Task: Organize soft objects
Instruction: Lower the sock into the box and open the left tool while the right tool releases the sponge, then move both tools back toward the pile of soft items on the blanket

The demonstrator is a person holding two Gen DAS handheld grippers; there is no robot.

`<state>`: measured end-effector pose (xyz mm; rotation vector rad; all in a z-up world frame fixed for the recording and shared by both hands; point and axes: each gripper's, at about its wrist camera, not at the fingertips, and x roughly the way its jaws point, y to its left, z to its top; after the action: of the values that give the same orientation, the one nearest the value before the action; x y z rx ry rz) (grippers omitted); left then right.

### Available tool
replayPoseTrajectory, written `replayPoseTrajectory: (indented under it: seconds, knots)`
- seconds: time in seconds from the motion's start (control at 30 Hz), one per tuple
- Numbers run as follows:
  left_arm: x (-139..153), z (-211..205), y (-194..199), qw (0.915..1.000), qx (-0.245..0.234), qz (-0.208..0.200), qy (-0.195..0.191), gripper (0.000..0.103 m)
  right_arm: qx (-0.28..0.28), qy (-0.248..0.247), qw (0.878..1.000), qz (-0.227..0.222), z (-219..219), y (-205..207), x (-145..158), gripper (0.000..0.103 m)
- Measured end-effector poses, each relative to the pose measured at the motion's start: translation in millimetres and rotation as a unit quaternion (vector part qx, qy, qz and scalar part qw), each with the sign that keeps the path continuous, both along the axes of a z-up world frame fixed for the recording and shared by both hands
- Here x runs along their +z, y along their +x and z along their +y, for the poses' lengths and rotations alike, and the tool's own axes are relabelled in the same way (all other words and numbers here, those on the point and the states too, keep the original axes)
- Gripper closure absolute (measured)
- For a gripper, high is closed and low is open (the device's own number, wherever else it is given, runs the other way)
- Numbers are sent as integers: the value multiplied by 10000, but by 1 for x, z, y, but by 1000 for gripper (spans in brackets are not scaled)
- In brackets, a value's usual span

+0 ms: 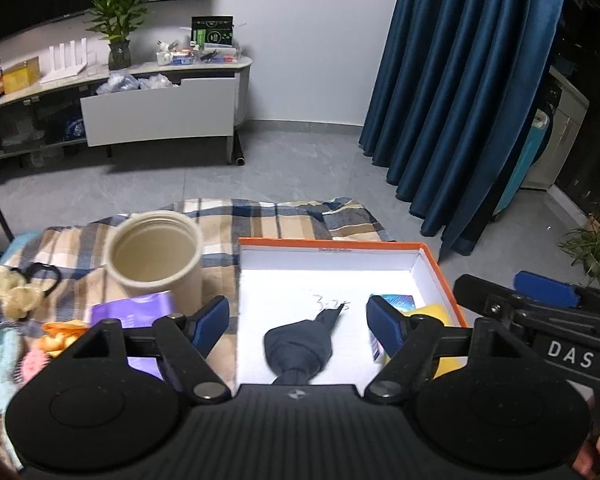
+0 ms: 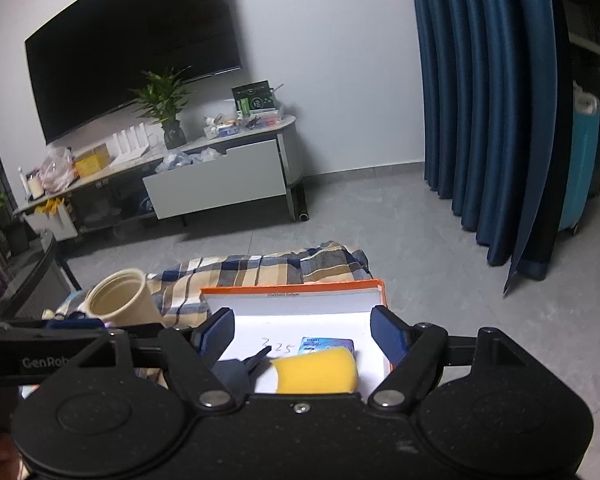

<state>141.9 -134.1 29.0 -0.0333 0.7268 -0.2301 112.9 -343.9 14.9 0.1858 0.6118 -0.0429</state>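
An orange-rimmed white box (image 1: 332, 245) sits on a plaid cloth (image 1: 260, 216). Inside lie a dark navy knotted cloth bundle (image 1: 298, 346), a yellow sponge (image 1: 436, 312) and a blue-printed packet (image 1: 398, 302). My left gripper (image 1: 298, 320) is open, its fingers on either side of the bundle, above it. In the right wrist view my right gripper (image 2: 302, 336) is open over the box (image 2: 292, 294), with the yellow sponge (image 2: 316, 370), packet (image 2: 326, 345) and bundle (image 2: 236, 372) below it. Neither holds anything.
A beige open cylinder (image 1: 154, 258) stands left of the box. A purple pouch (image 1: 136, 310), black hair ties (image 1: 40, 274), a cream scrunchie (image 1: 14, 290) and orange and pink bits (image 1: 58, 334) lie on the cloth. TV cabinet (image 1: 156, 112) and blue curtain (image 1: 460, 100) stand beyond.
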Motion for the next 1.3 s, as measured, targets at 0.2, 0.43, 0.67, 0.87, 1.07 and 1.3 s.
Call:
replayPoseTrajectory:
  seconds: [0.2,0.43,0.67,0.87,1.07,1.3]
  knots:
    - [12,15,-22,9998,62,-175,65,24,72,-176,9998,-74,20,-25,13,14]
    - [21,38,-39,9993,215,-299,13,24,294,-221,9992,-129,47,-40,27,14]
    - [25,66,-52,9984,423,-364,46,23,648,-257,9974,-186,85,-41,35,14]
    - [28,90,-61,9971,654,-386,33,23,952,-256,9949,-194,116,-38,36,14]
    - [29,112,-65,9952,902,-377,29,23,1203,-229,9923,-175,142,-37,35,14]
    - [29,137,-75,9932,1108,-363,0,23,1435,-223,9893,-154,167,-35,34,14]
